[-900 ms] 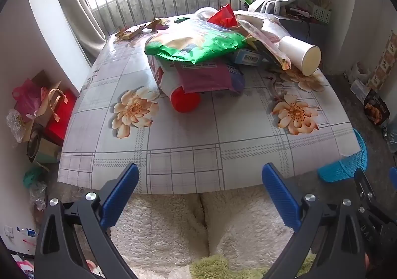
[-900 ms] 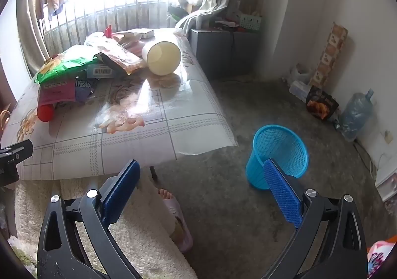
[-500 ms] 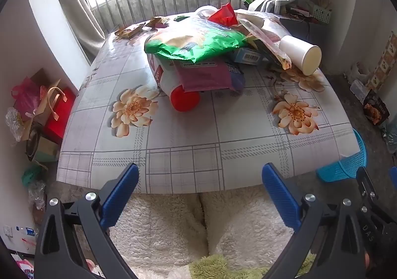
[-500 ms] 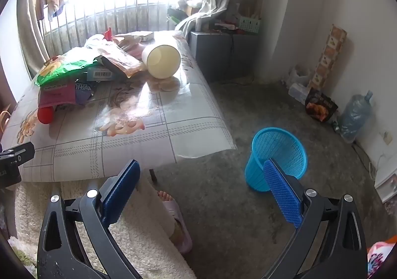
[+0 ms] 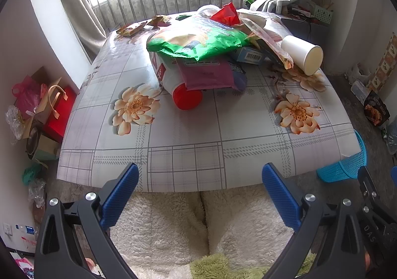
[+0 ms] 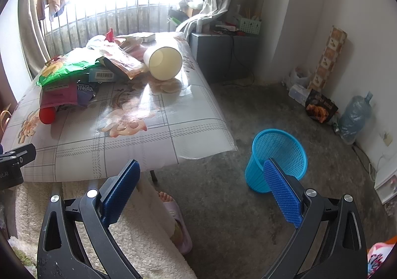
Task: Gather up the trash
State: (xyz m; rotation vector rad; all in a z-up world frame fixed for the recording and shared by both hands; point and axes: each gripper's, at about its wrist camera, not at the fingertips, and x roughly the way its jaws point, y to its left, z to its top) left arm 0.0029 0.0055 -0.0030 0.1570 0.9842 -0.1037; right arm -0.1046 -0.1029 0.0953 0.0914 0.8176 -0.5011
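Both grippers, left gripper (image 5: 198, 186) and right gripper (image 6: 201, 183), hung wide apart, empty, short of the counter (image 5: 188, 155). Beyond its edge, the paper cup (image 5: 301, 56) lay tipped beside the heap and could roll off.

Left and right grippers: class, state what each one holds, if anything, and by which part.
Nothing is held. The left gripper and right gripper are both open and empty, short of the table.

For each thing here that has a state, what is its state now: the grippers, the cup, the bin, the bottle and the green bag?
Left gripper: open, empty.
Right gripper: open, empty.
Cup: on its side on the table, mouth toward the table edge, inside looks empty.
Bin: upright on the floor, open, looks empty.
Bottle: lying under the bags, red cap on.
Green bag: lying flat on top of the pile.
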